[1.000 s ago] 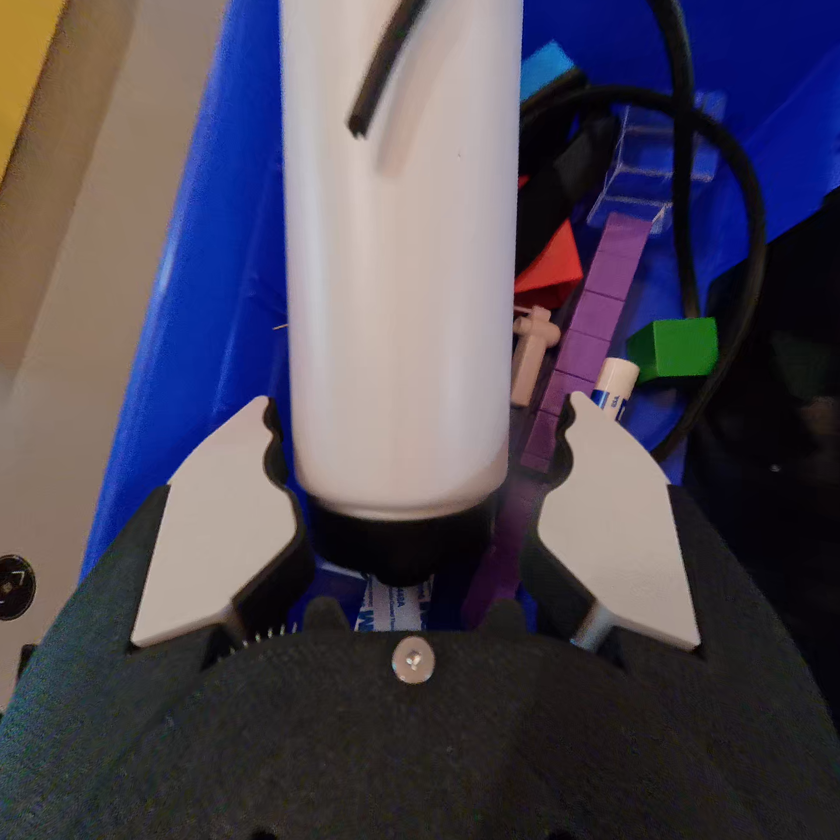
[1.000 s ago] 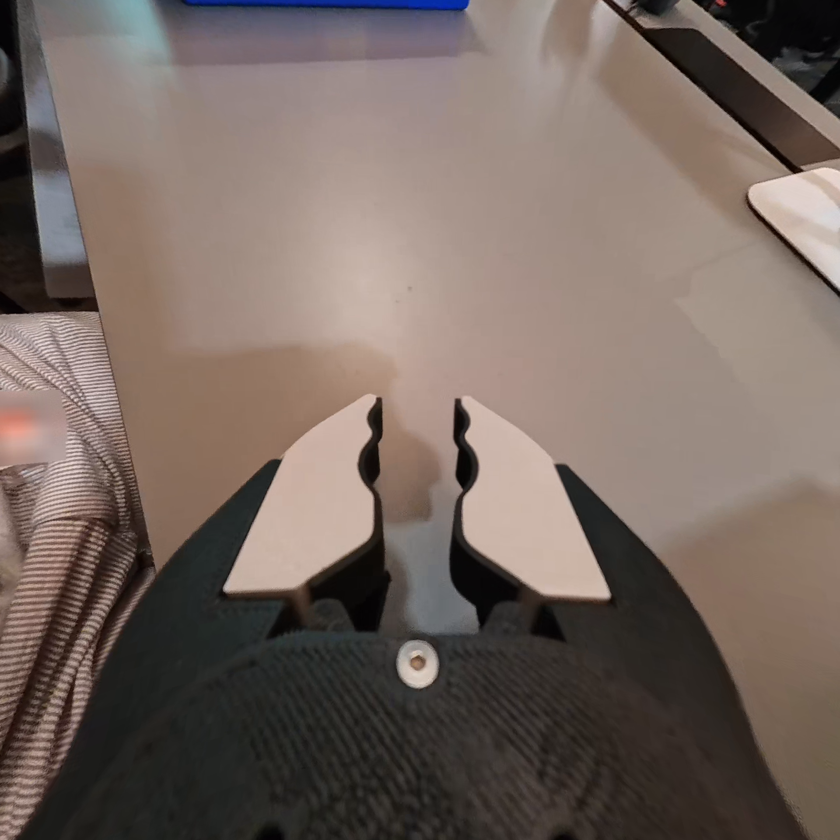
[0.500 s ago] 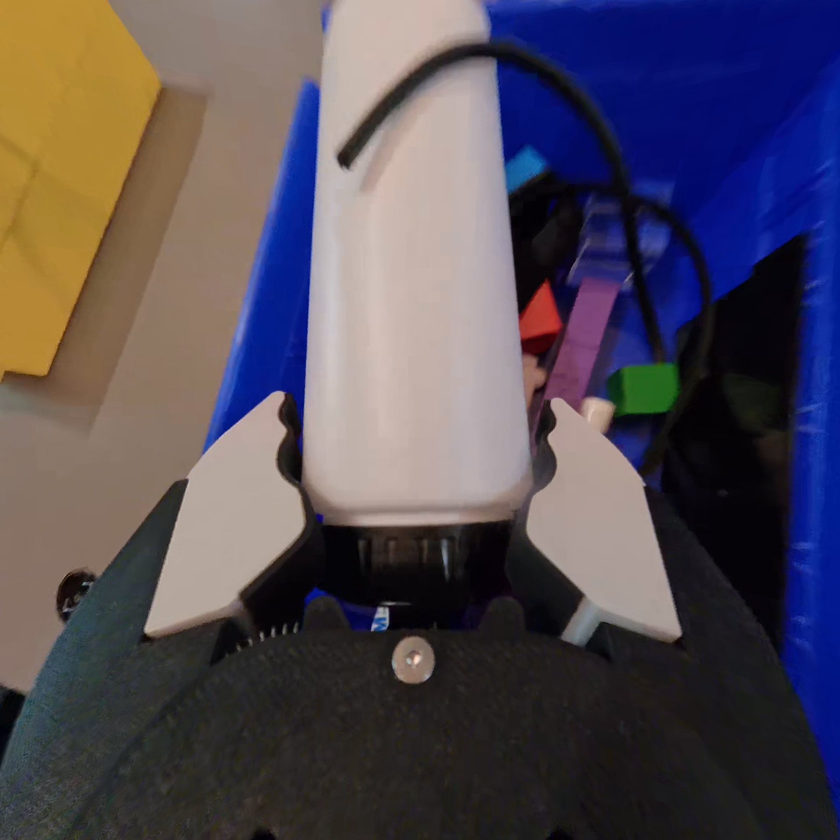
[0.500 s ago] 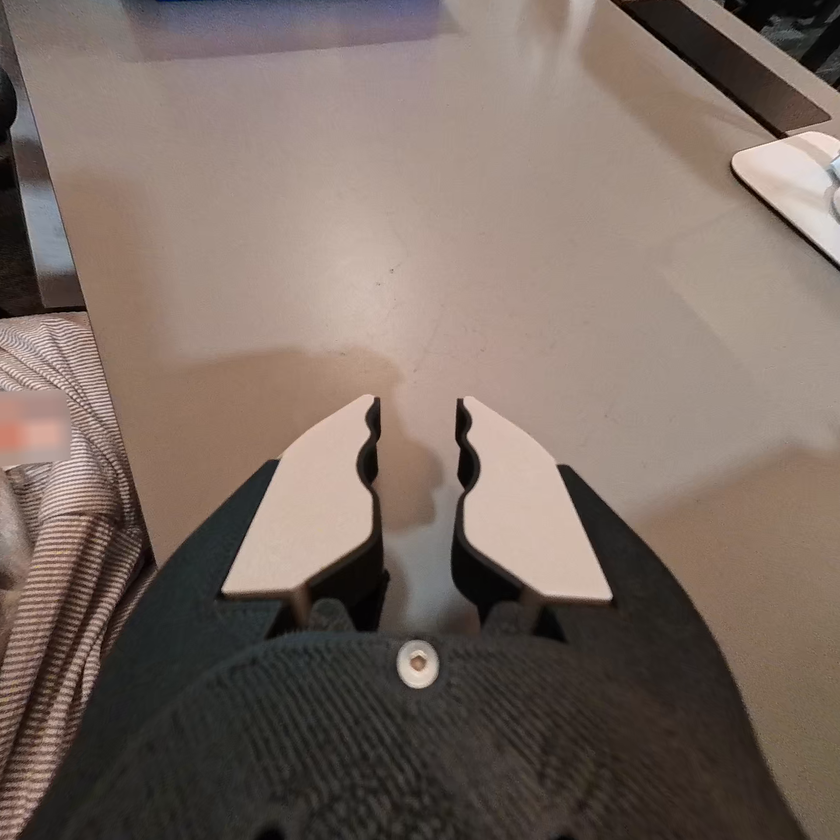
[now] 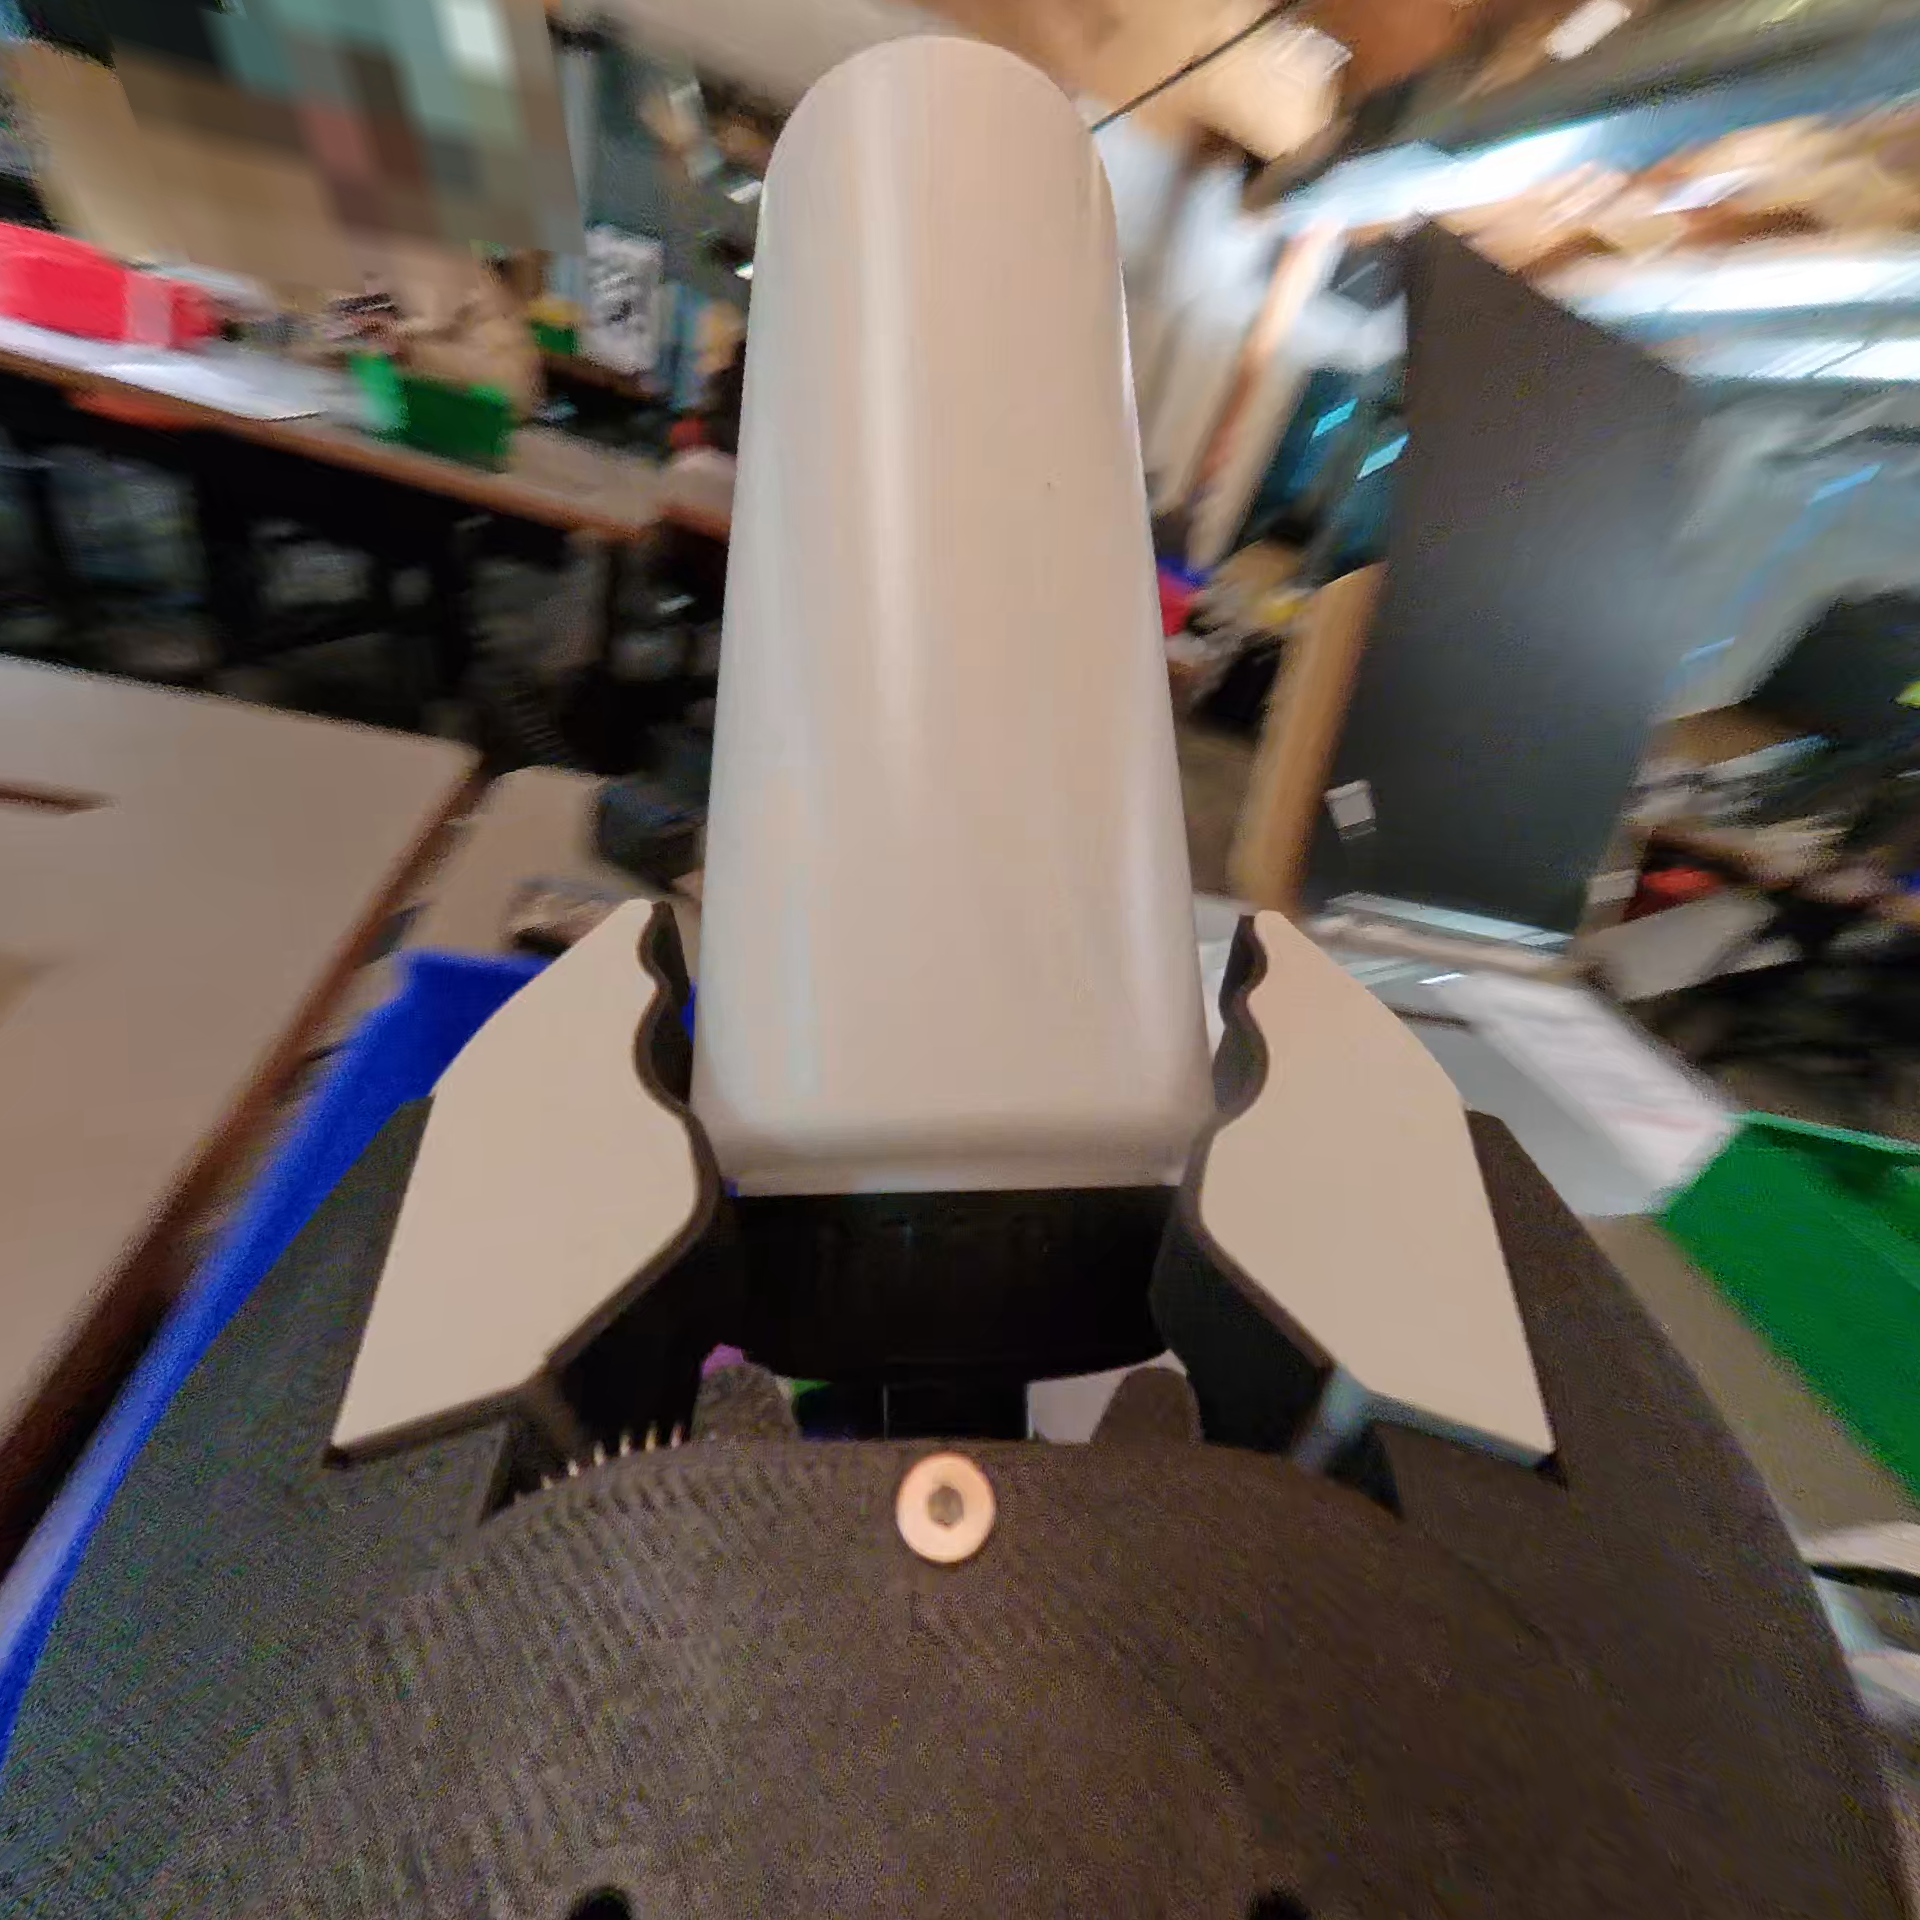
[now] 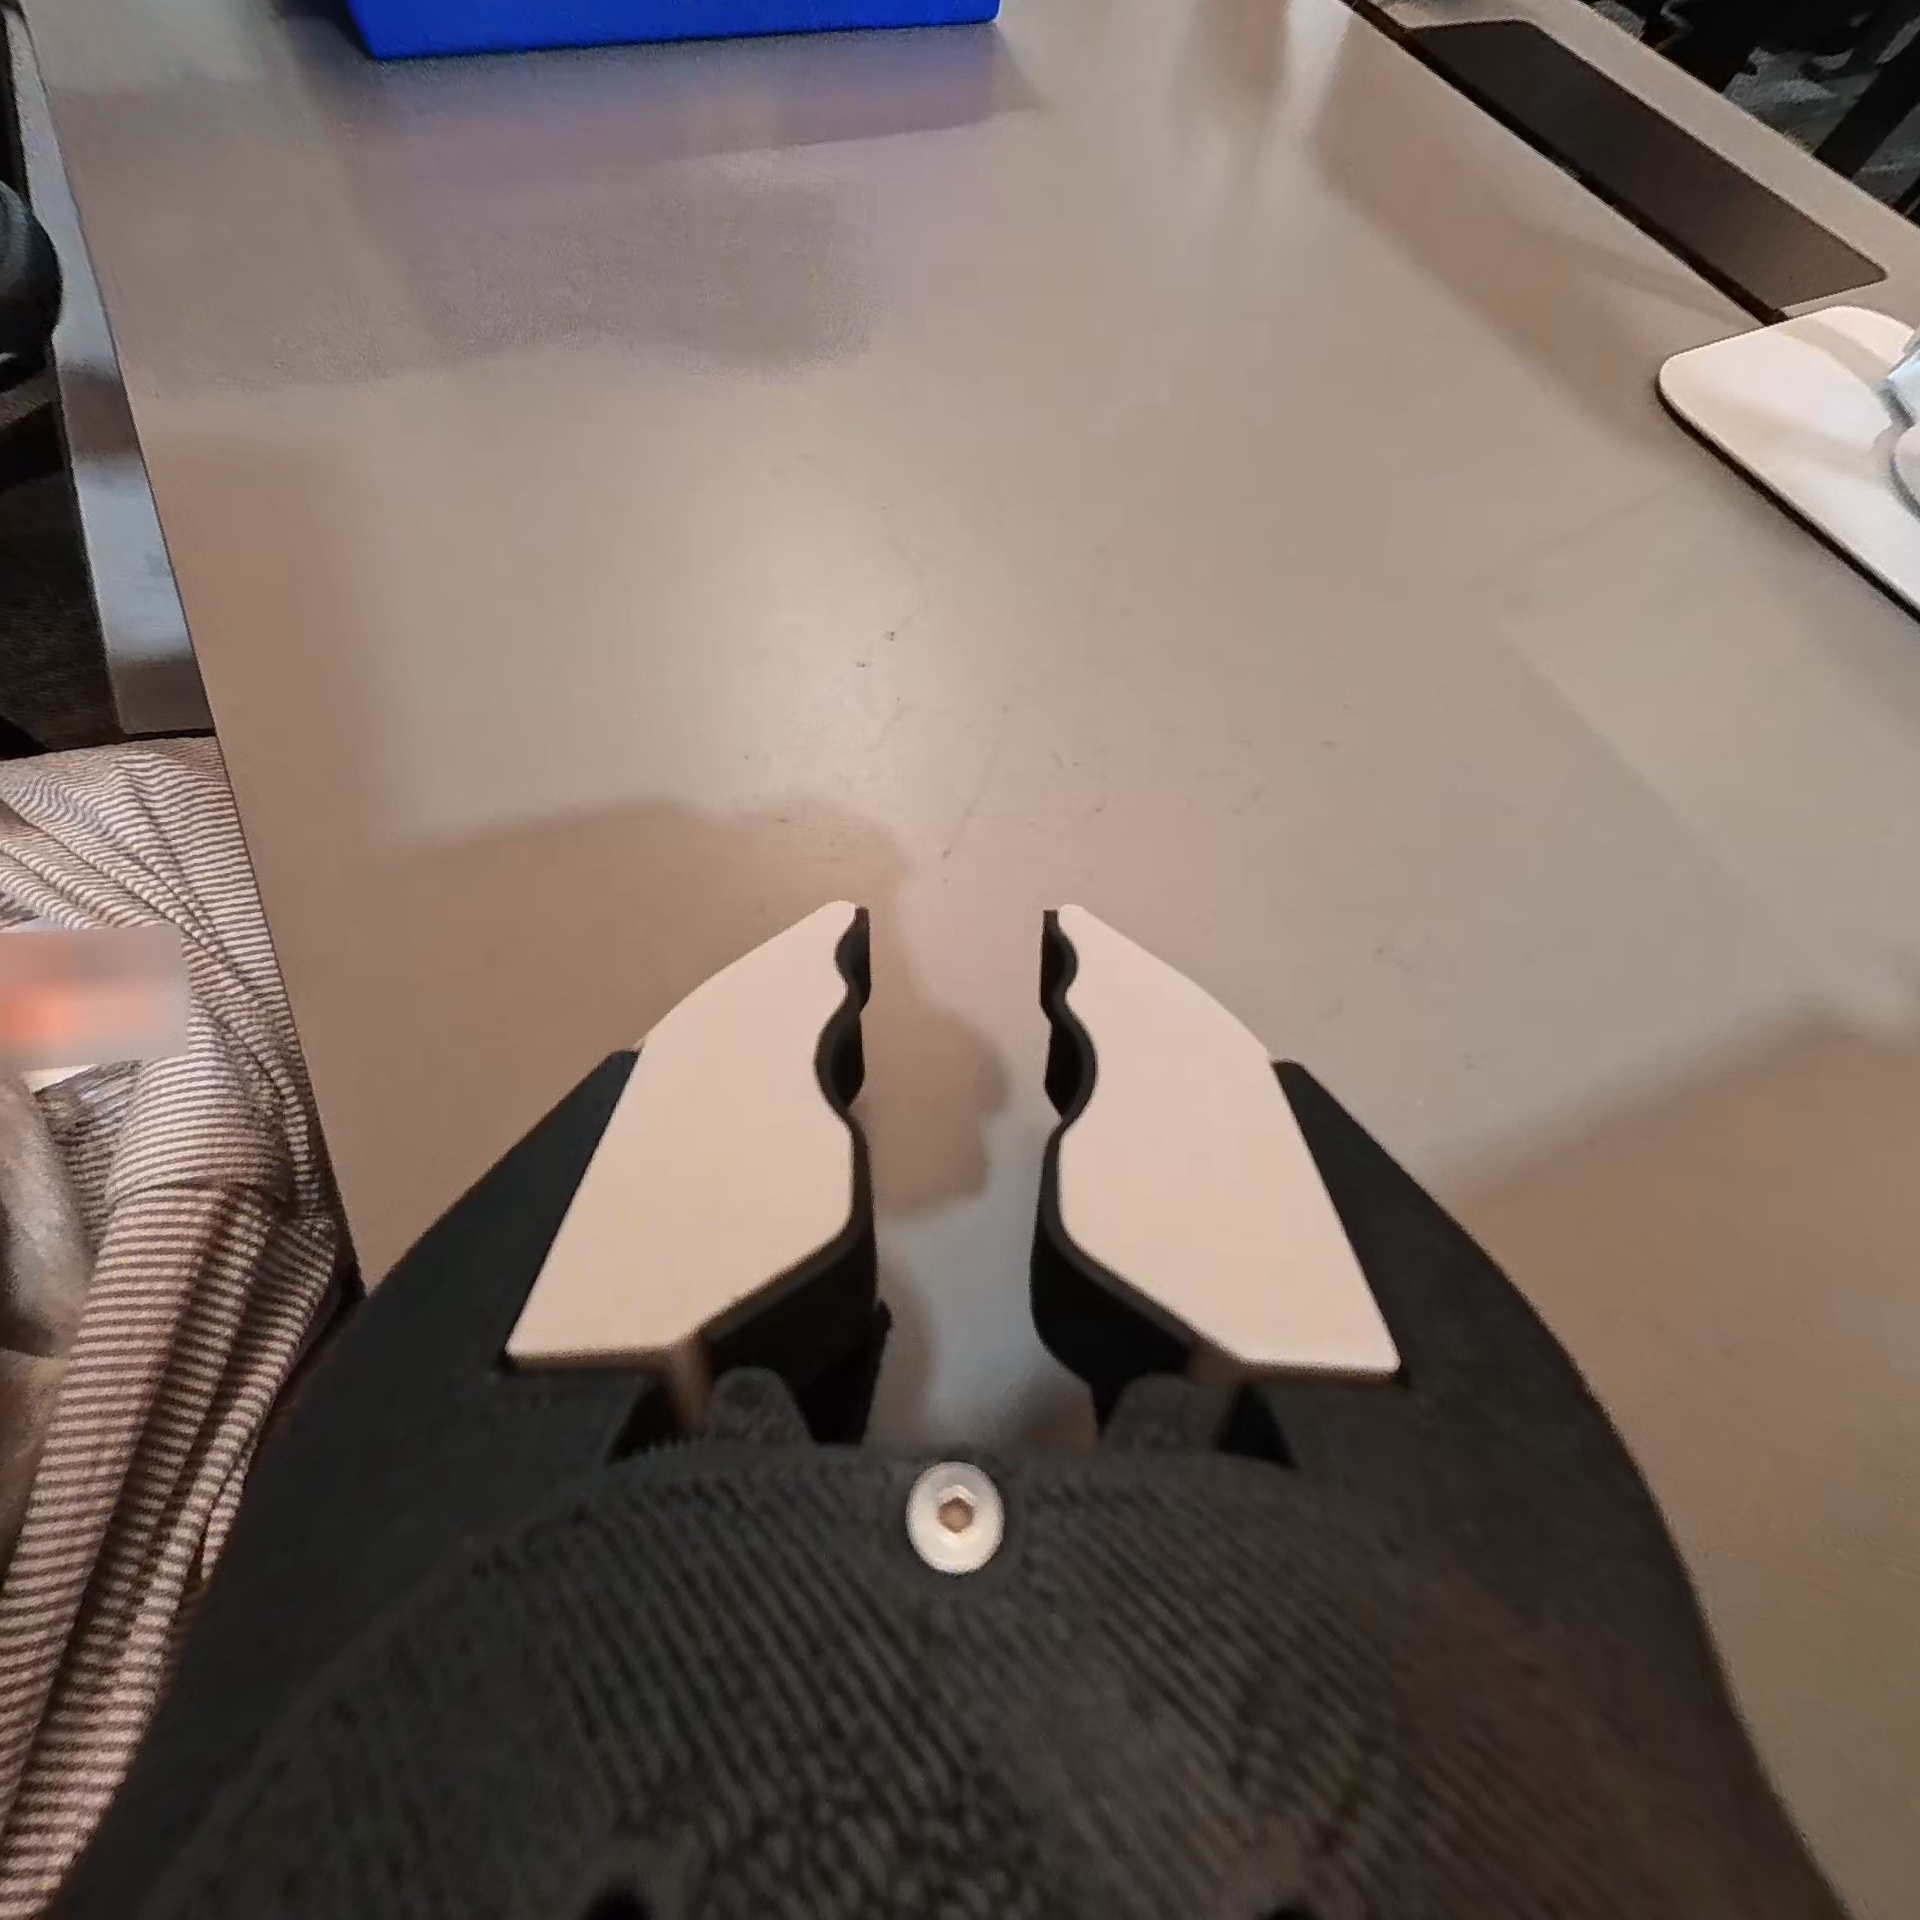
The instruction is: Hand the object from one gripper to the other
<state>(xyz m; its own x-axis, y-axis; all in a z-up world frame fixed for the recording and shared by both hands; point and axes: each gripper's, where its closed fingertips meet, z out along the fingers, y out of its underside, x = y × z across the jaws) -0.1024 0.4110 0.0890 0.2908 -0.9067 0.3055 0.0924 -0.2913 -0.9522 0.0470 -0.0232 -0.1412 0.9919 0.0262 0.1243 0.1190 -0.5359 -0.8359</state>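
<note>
A white bottle with a black cap is held in my left gripper, cap end toward the camera and its rounded end pointing away. The fingers press on both sides of the bottle near the cap, and it is lifted above the blue bin. My right gripper is partly open and empty, hovering low over the grey table. The bottle does not show in the right wrist view.
The blue bin's edge shows at the far end of the table in the right wrist view. A white flat stand base lies at the right. A striped sleeve is at the left. A green bin sits to the right of the left gripper. Spacing between my two grippers at the tips: around 50 cm.
My left gripper closed on the white bottle in the bin, then lifted it out and tilted up toward the room. The right gripper barely moved and stayed partly open.
</note>
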